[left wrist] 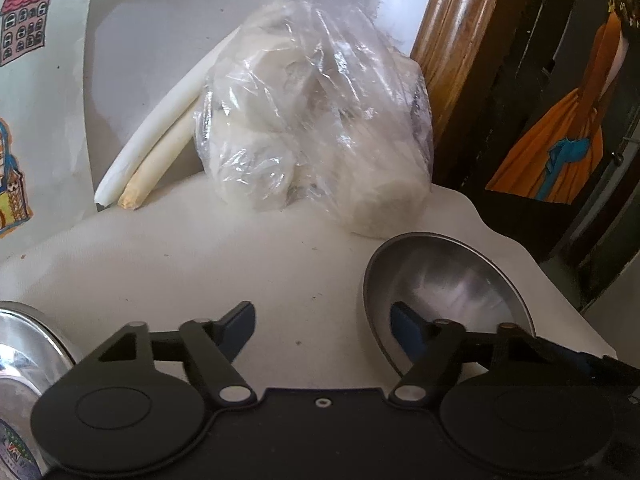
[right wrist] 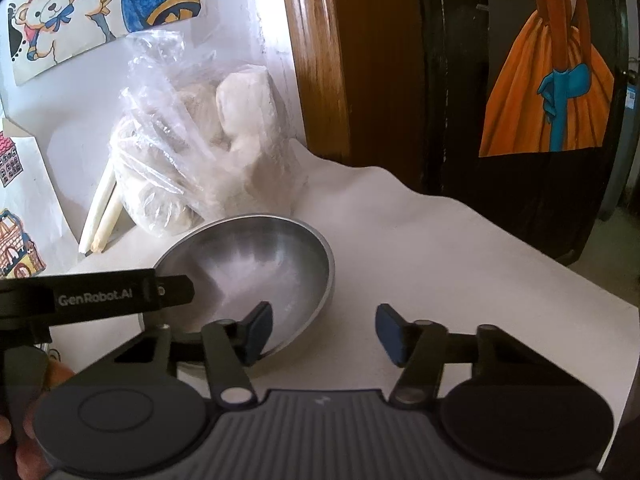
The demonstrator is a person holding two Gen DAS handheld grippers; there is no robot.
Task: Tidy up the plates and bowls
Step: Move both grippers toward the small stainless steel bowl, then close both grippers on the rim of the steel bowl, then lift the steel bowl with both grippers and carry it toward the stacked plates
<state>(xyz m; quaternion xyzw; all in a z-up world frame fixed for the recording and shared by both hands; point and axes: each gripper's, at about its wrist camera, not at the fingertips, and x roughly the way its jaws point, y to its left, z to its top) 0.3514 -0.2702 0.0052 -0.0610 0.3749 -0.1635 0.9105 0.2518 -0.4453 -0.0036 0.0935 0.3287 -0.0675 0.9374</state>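
**Two Grippers Close In on a Steel Bowl**

We see the left gripper point(left wrist: 324, 326) with its fingers apart, the right-hand pad point(left wrist: 408, 330) dipping inside the rim of a steel bowl point(left wrist: 452, 280) while the other pad hangs over bare worktop point(left wrist: 240, 248); nothing is clamped. In the right wrist view, the right gripper point(right wrist: 324, 330) likewise has its fingers apart, its left-hand pad point(right wrist: 258, 330) over the bowl's point(right wrist: 256, 256) near rim and the other beside it above the white surface. We cannot tell whether either pad touches metal. The left gripper's black arm point(right wrist: 120, 296) reaches in over the bowl's left edge.

The bowl sits upright and empty near the worktop's point(right wrist: 400, 240) front corner. Just behind it rests a clear plastic bag point(left wrist: 316, 120) of pale lumps, and beside that two pale sticks point(left wrist: 156, 136) lean against the white wall. A second shiny steel vessel point(left wrist: 24, 352) shows at the lower left of the left wrist view. Children's drawings point(right wrist: 100, 4) hang on the wall; a wooden door frame point(right wrist: 320, 60) and a painting with an orange skirt point(right wrist: 548, 92) stand to the right.
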